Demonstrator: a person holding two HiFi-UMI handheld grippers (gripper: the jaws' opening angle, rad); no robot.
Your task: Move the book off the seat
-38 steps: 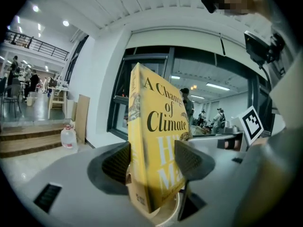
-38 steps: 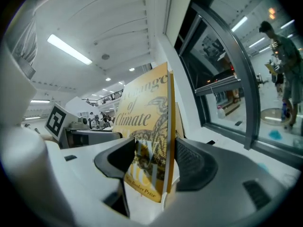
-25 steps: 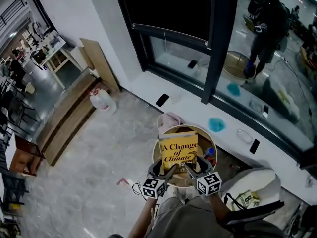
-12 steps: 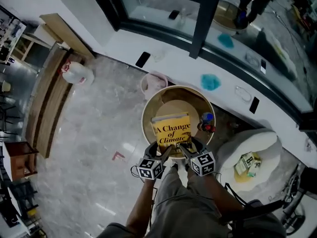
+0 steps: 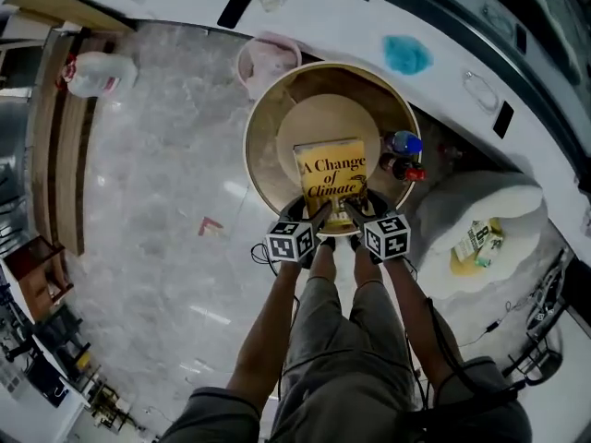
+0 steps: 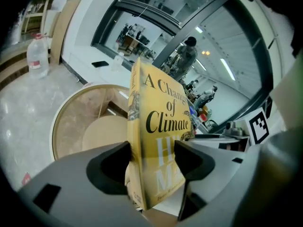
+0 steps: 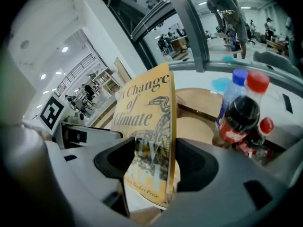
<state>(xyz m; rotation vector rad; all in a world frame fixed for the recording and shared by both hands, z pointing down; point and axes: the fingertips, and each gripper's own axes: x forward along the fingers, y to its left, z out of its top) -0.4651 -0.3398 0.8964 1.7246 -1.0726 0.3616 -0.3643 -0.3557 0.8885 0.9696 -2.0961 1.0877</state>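
The book (image 5: 331, 175) I'm holding has a yellow cover that reads "A Change of Climate" in black. Under the title I see big pale letters starting "H" and "M", the rest covered. Small print near the bottom edge ends "Booker Prize".

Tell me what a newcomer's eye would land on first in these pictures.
The bright yellow book, titled A Change of Climate, stands out first. The left gripper and right gripper both clamp its lower edge, holding it upright over the round tan chair. Next come the bottles with red and blue caps at the chair's right side, and the teal patch on the white ledge beyond.
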